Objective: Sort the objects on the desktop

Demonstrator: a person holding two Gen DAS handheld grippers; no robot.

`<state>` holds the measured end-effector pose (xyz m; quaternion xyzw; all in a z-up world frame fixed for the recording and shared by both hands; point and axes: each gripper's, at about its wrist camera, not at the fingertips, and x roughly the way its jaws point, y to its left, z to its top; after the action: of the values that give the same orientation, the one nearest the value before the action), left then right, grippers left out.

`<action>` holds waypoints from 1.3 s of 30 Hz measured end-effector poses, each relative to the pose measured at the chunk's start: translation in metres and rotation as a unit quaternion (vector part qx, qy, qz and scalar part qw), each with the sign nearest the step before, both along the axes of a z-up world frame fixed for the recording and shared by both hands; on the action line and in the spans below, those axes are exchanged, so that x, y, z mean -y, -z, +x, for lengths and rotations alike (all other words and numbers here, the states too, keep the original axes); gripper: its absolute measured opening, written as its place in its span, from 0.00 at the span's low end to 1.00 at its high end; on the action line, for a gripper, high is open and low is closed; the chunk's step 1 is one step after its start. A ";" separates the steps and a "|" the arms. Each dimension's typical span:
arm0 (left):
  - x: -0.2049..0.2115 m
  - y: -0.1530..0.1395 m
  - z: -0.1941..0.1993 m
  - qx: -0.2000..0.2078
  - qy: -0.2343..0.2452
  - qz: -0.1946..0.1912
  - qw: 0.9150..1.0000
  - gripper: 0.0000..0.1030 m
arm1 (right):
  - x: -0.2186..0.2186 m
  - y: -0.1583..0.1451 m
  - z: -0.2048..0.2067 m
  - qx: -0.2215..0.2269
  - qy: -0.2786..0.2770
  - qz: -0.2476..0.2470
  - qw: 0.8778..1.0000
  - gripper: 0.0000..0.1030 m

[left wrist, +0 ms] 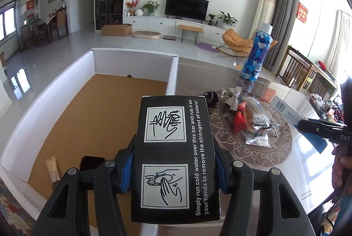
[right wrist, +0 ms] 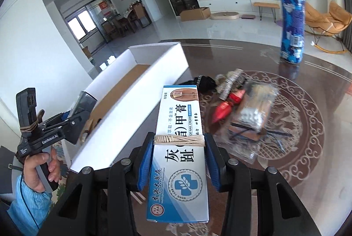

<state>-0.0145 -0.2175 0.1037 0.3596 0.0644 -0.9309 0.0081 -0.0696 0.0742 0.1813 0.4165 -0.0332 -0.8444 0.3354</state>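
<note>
The left gripper (left wrist: 173, 170) is clamped on a black box (left wrist: 175, 154) printed with white hand-washing drawings and white lettering, its blue pads (left wrist: 127, 172) pressed to both long sides. It hangs above the white-walled tray (left wrist: 132, 58), over the cork floor. The right gripper (right wrist: 179, 161) has closed on a blue-and-white nail cream carton (right wrist: 179, 148) bound with a rubber band, held just right of that tray above the dark table (right wrist: 319, 170). Both grippers tilt downward. A hand (right wrist: 41, 170) in a blue sleeve grips the left handle beside the tray.
</note>
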 end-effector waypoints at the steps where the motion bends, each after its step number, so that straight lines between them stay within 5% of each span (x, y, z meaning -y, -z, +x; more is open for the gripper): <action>1: 0.018 -0.001 0.001 0.003 -0.018 -0.003 1.000 0.56 | 0.024 -0.006 -0.002 -0.002 -0.016 -0.011 1.000 0.43; 8: 0.116 0.022 0.003 0.058 -0.118 0.001 0.991 0.56 | 0.204 -0.022 0.006 -0.018 -0.128 -0.058 0.990 0.43; 13: 0.143 0.053 0.002 0.092 -0.147 0.015 0.985 0.56 | 0.315 0.010 0.008 -0.054 -0.170 0.012 0.984 0.43; 17: 0.150 0.077 -0.002 0.136 -0.153 0.013 0.979 0.57 | 0.357 0.046 0.011 -0.041 -0.187 0.064 0.979 0.46; 19: 0.150 0.083 -0.004 0.154 -0.158 0.005 0.975 0.57 | 0.363 0.058 0.008 -0.024 -0.185 0.085 0.979 0.81; 23: 0.148 0.068 0.000 0.140 -0.185 -0.025 0.972 0.92 | 0.338 0.049 0.010 -0.053 -0.179 0.070 0.980 0.89; 26: 0.144 0.053 0.008 0.112 -0.208 -0.053 0.970 0.92 | 0.298 0.030 0.013 -0.095 -0.161 0.059 0.980 0.90; 31: 0.113 0.019 0.022 0.039 -0.212 -0.042 0.976 0.92 | 0.196 0.019 0.021 -0.164 -0.092 0.061 0.980 1.00; 35: 0.055 -0.007 0.026 -0.018 -0.163 -0.036 0.986 0.92 | 0.094 0.044 0.024 -0.178 -0.011 0.100 0.979 1.00; 39: -0.018 -0.021 0.019 -0.053 -0.089 -0.044 0.994 0.95 | -0.016 0.078 0.020 -0.143 0.095 0.150 0.974 1.00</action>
<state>0.0042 -0.1991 0.1242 0.3021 0.0549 -0.9461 0.1032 -0.0495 0.0905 0.1033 0.3322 0.1033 -0.9183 0.1889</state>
